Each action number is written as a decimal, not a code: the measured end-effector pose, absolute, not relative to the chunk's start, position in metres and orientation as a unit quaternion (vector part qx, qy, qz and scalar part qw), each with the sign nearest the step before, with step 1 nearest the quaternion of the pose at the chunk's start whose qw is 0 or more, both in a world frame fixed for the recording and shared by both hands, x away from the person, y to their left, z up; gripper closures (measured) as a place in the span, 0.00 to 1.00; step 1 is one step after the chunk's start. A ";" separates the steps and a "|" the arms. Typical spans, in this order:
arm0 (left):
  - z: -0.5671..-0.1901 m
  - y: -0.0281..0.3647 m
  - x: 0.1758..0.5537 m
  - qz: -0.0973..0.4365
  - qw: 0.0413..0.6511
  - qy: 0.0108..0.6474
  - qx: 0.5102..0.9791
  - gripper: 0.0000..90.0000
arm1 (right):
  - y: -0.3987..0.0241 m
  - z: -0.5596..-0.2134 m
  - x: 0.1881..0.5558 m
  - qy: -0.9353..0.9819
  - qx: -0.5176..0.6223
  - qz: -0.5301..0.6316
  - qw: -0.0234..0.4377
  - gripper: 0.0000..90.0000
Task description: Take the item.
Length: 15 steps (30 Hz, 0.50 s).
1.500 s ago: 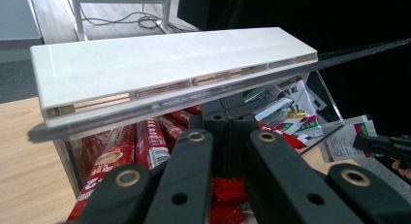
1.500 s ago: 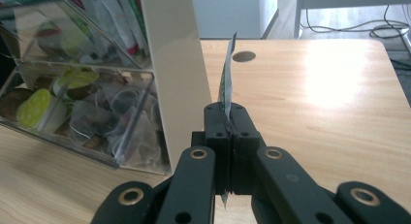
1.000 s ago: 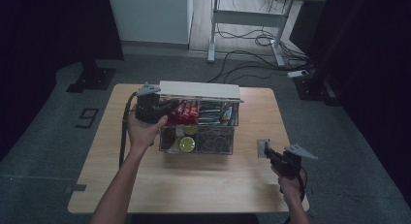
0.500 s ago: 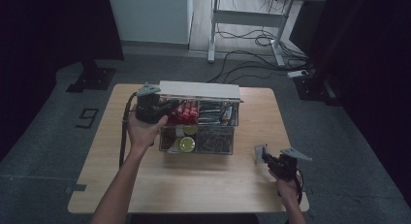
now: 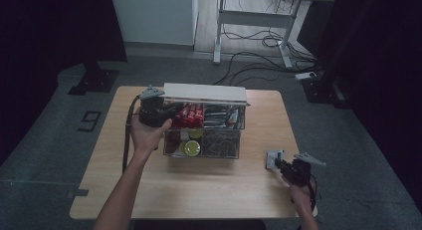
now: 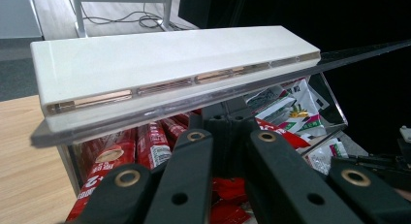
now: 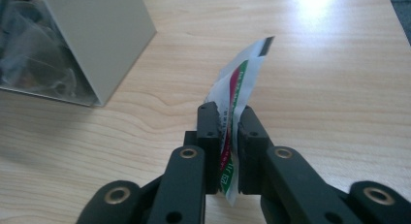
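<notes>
- Since the earlier frame the right gripper [image 5: 276, 161] has sunk toward the counter [image 5: 209, 190] at the box's 4 o'clock, its jaws just easing apart around the sachet [image 5: 271, 159]
- High view: the left gripper [image 5: 171, 112] sits at the clear box [image 5: 204, 149]'s 10 o'clock, forearm reaching in from 6 o'clock, under the raised lid [image 5: 205, 93]
- Left gripper view: jaws pressed together, propping the lid [image 6: 165, 71] above the red packets [image 6: 121, 153]
- Right gripper view: the sachet [image 7: 237, 93] stands upright, loosely between the jaws, low over the counter; best to let it settle flat before drawing back, while the lid is kept propped
</notes>
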<state>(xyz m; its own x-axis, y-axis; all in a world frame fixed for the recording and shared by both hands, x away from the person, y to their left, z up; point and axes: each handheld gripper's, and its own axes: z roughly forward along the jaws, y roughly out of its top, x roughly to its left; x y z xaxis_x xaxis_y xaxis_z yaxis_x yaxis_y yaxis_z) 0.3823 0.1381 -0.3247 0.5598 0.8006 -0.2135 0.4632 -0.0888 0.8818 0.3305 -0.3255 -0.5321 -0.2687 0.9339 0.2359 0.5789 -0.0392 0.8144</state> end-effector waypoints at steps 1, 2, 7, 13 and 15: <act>-0.325 0.138 0.382 0.165 0.512 0.439 0.719 1.00 | -0.326 -0.532 0.330 0.663 0.570 0.441 0.201 0.89; -0.325 0.138 0.382 0.165 0.512 0.439 0.719 1.00 | -0.327 -0.533 0.331 0.664 0.572 0.438 0.200 0.88; -0.325 0.137 0.383 0.164 0.513 0.439 0.720 1.00 | -0.334 -0.540 0.334 0.660 0.586 0.428 0.193 0.85; -0.326 0.136 0.383 0.163 0.511 0.439 0.721 1.00 | -0.337 -0.553 0.337 0.664 0.598 0.407 0.188 0.83; -0.326 0.136 0.382 0.163 0.511 0.439 0.721 1.00 | -0.339 -0.553 0.338 0.662 0.602 0.405 0.190 0.82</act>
<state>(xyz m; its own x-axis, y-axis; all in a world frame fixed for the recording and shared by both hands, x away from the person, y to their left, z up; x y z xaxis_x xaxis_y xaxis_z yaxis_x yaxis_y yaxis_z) 0.3825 0.1362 -0.3262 0.5622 0.7990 -0.2134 0.4654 -0.0924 0.8803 0.3379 -0.3386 -0.5530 -0.2038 0.9503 0.2354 0.6430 -0.0514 0.7641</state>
